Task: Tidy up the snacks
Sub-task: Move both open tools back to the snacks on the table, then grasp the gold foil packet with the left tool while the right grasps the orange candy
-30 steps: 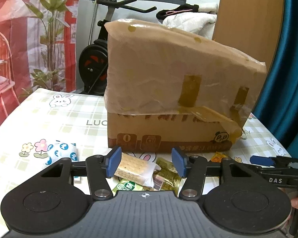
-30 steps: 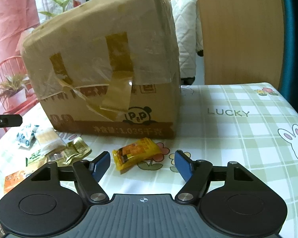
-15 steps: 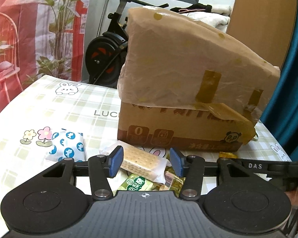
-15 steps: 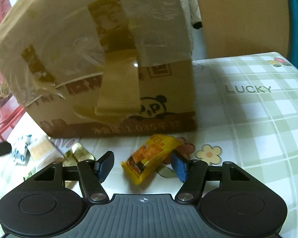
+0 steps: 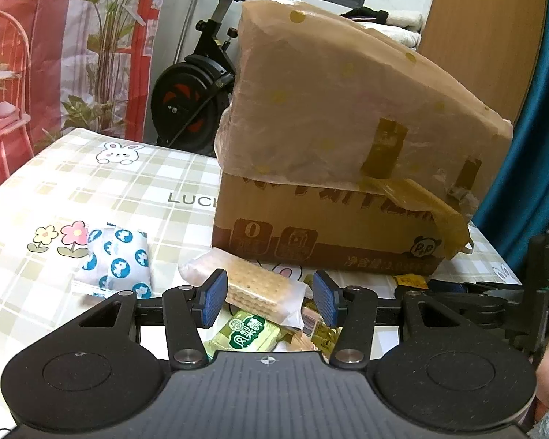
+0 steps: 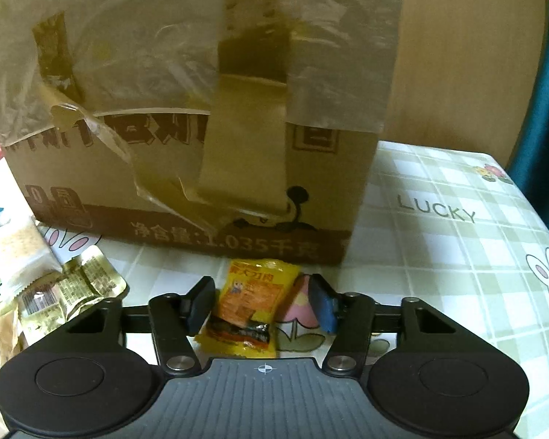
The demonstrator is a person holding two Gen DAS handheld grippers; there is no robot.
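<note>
A taped cardboard box (image 5: 333,168) stands on the checked table (image 5: 102,190); it fills the right wrist view (image 6: 186,117). My left gripper (image 5: 269,301) is open over a clear pack of crackers (image 5: 252,289), with a green packet (image 5: 247,334) below it. A white packet with blue dots (image 5: 119,259) lies to its left. My right gripper (image 6: 261,301) is open with a yellow-orange snack packet (image 6: 250,307) lying between its fingers, just in front of the box. Gold packets (image 6: 73,289) and the crackers (image 6: 22,252) lie to its left.
The right gripper's body (image 5: 494,300) shows at the right of the left wrist view. An exercise bike (image 5: 190,87) and a red chair (image 5: 3,84) stand behind the table. A wooden panel (image 6: 468,58) and a teal curtain (image 5: 541,117) are on the right.
Both grippers have moved forward and lower. The yellow-orange packet now lies between the right fingers; the crackers now sit between the left fingers. Both jaws stay open.
</note>
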